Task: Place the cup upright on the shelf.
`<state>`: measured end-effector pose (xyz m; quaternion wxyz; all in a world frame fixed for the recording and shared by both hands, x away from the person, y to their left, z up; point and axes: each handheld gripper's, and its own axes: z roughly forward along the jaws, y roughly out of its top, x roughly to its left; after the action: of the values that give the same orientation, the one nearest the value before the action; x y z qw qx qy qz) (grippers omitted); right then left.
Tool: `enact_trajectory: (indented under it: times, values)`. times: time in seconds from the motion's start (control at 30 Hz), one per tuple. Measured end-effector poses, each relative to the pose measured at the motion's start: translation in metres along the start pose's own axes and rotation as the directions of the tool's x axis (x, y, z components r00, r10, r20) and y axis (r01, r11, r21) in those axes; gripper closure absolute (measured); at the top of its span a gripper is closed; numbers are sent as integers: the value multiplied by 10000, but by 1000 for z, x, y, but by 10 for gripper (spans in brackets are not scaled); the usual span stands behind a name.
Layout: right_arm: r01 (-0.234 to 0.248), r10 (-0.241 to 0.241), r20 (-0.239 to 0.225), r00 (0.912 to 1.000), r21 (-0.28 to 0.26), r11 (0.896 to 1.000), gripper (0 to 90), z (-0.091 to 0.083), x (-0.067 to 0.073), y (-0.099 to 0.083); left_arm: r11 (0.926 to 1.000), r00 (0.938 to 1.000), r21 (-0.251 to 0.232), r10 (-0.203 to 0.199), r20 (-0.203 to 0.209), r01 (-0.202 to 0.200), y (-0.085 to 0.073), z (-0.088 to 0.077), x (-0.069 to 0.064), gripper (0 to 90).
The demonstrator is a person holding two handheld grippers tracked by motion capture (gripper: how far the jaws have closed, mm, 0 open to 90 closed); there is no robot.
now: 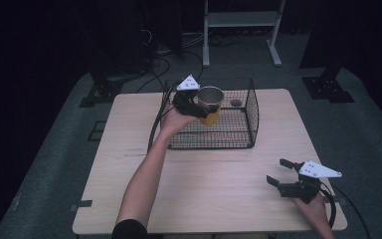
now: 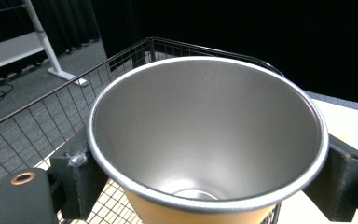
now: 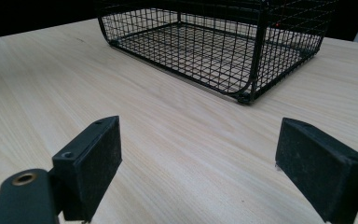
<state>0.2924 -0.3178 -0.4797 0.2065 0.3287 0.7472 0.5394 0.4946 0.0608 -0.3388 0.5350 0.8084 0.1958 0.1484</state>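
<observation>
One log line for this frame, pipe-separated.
left tongs: shut on yellow cup, upright over wire basket | right tongs: open, empty, above table | small dark disc in basket

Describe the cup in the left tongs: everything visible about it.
The cup is a tapered tumbler with an orange-yellow outer wall, a dull silvery metal-looking inside and a rolled silver rim. It looks empty and stands upright, mouth up. The left tongs clamp it from both sides just under the rim, holding it at the left part of the black wire basket. Whether its base touches the basket floor cannot be told.
</observation>
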Motion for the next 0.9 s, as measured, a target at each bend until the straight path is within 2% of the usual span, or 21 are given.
enact_trajectory:
  times: [0.23,0.4,0.47,0.57,0.67,0.7,0.73,0.9]
  values:
    - [-31,31,-26,10000,-37,10000,133,0,-1,0,9997,9998,188,-145,-124,147,-3,12,8,132]
    - [-51,51,-33,10000,-54,10000,132,0,-1,0,9987,9988,252,-444,-184,449,-9,17,17,132]
    - [-62,62,-36,10000,-58,10000,133,0,-1,0,9978,9983,324,-578,-45,579,-11,19,20,132]
    - [-40,40,-47,10000,-71,10000,132,-1,-1,0,9970,9995,706,-315,-96,321,-12,23,20,131]
    - [-13,12,-44,10000,-57,10000,133,0,0,0,9969,9996,731,-281,4,279,-12,27,21,131]
    - [-21,21,-45,10000,-59,10000,133,0,0,0,9966,9998,804,-175,-38,178,-12,28,21,131]
    - [-43,43,-51,10000,-70,10000,133,-1,-1,0,9959,9997,898,105,-210,-86,-12,30,20,131]
    - [-2,2,-43,10000,-65,10000,133,0,0,0,9954,9999,955,-42,-99,52,-15,34,22,131]
